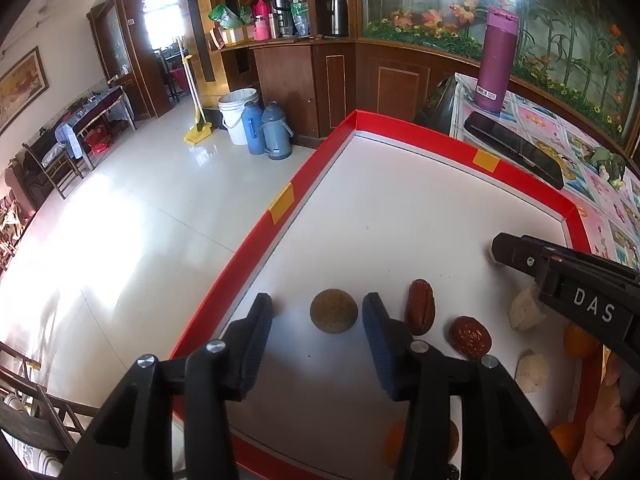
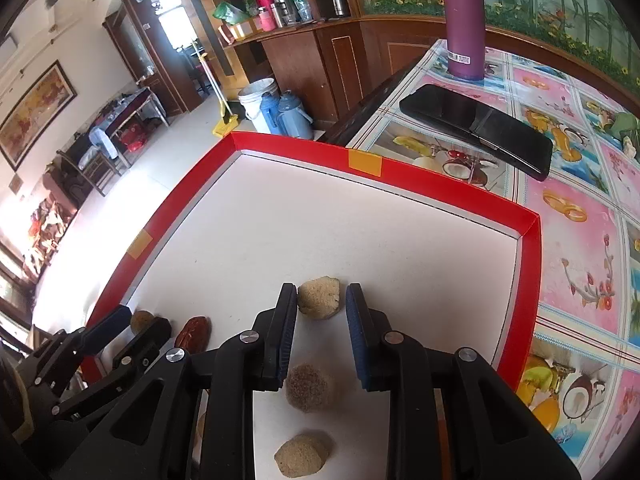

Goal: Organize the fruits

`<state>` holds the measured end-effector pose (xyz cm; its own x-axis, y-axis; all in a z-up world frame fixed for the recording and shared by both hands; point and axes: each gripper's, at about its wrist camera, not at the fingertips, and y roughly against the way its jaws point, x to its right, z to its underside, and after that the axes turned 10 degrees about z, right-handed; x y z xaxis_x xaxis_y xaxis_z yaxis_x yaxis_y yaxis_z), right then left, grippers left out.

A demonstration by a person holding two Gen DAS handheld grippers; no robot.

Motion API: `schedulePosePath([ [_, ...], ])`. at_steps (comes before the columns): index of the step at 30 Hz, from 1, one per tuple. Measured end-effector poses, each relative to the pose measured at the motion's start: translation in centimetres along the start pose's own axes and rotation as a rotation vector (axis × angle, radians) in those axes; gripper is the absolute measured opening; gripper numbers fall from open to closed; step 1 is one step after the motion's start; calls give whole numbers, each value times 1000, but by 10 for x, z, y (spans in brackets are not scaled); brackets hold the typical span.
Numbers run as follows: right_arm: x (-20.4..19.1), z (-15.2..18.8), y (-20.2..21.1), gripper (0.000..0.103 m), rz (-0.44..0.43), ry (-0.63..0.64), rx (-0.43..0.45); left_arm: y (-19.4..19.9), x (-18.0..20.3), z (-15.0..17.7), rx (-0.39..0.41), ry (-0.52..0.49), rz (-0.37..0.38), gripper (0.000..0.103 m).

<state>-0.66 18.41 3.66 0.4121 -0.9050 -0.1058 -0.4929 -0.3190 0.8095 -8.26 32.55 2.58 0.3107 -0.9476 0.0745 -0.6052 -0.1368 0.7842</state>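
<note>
Placing step: left tongs (image 1: 316, 312) part-open astride a brown round fruit (image 1: 333, 311) on the red-rimmed tray (image 1: 256, 240), pads clear of it. Right tongs (image 2: 321, 294) narrow, straddling a tan lumpy fruit (image 2: 319, 298) w/o clear squeeze. Next: lift both away, fetch more.

Hiding most of an orange fruit (image 1: 394, 442) behind the left fingers (image 1: 384, 344) at the bottom edge. Covering part of a pale lump (image 1: 526, 312) and an orange (image 1: 578, 340) under the right gripper (image 1: 496, 250). Cutting off the bottle (image 2: 464, 16) top. Blocking most of a brown ball (image 2: 140, 320).
</note>
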Motion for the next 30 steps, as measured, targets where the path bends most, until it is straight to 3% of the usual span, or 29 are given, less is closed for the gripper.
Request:
schedulePosePath([
  [7,2,6,20,25,3,1,38,16,5,5,35,8,9,77],
  [22,14,39,58,26,28,-11,89,55,14,26,110,8,-6,95],
  [24,17,45,62,34,29,-14,92,59,16,30,121,4,-9,96],
  [30,31,70,78,35,34,-12,151,70,26,40,167,-37,-37,101],
])
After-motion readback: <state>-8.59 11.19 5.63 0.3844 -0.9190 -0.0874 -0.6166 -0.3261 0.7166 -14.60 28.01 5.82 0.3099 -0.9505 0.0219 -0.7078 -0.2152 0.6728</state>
